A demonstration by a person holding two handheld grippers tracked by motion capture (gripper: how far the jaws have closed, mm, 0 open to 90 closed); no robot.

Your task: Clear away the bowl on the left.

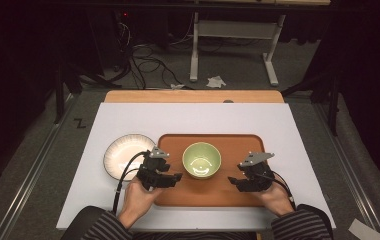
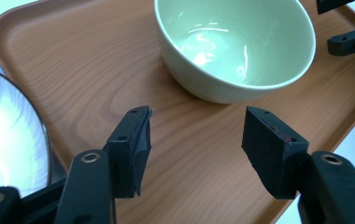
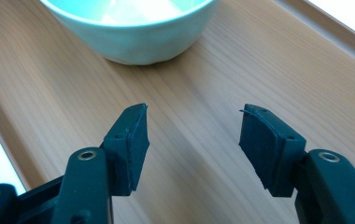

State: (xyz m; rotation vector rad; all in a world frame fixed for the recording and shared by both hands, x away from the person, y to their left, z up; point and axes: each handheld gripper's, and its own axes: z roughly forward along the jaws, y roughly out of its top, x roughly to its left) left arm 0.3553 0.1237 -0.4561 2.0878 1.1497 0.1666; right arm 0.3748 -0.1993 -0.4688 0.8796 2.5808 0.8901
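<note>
Green bowl (image 1: pixel 201 160) sits upright mid-tray (image 1: pixel 238 197), empty. L gripper (image 1: pixel 174 178) just left of it, fingers (image 2: pixel 136 140) wide, nothing btwn. R gripper (image 1: pixel 234 181) to its right, fingers (image 3: pixel 133 137) wide too, over bare tray. White plate (image 1: pixel 123 156) left of tray on table (image 1: pixel 278 120).

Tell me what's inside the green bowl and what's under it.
The green bowl is empty; only light glare shows inside. It stands on the wooden tray. The tray surface directly beneath its base is hidden.
</note>
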